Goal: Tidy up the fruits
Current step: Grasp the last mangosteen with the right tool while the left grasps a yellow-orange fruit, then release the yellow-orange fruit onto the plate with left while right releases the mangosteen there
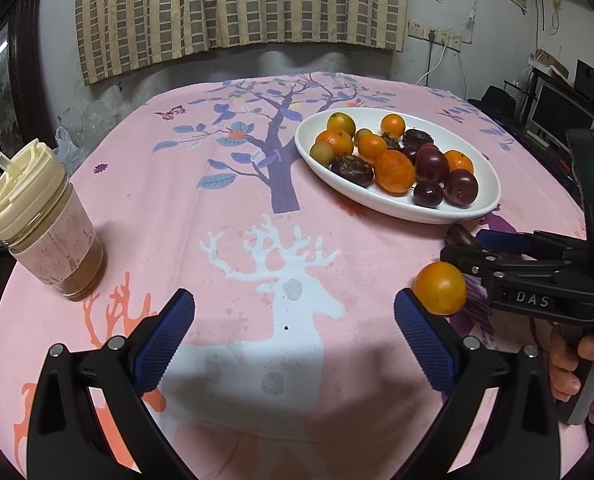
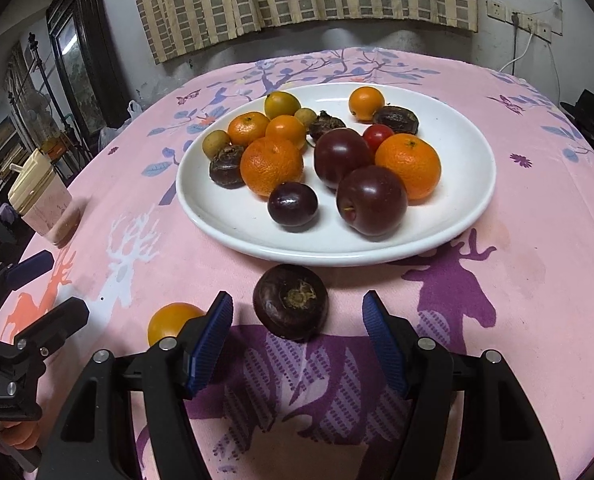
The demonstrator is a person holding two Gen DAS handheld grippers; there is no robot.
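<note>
A white oval plate (image 2: 465, 200) holds several oranges, dark plums, water chestnuts and small yellow fruits; it also shows in the left wrist view (image 1: 377, 196). A dark water chestnut (image 2: 291, 302) lies on the cloth just in front of the plate, between the tips of my open right gripper (image 2: 297, 316). A small orange fruit (image 2: 173, 322) lies left of it, just outside the right gripper's left finger. In the left wrist view this orange fruit (image 1: 440, 288) sits by the right fingertip of my open, empty left gripper (image 1: 295, 308). The right gripper (image 1: 481, 250) shows there too.
A pink tablecloth (image 1: 217, 208) with deer and tree prints covers the round table. A lidded cream cup (image 1: 45, 220) stands at the left edge, also seen in the right wrist view (image 2: 43, 204). Curtain and wall lie behind; shelves and a monitor at the right.
</note>
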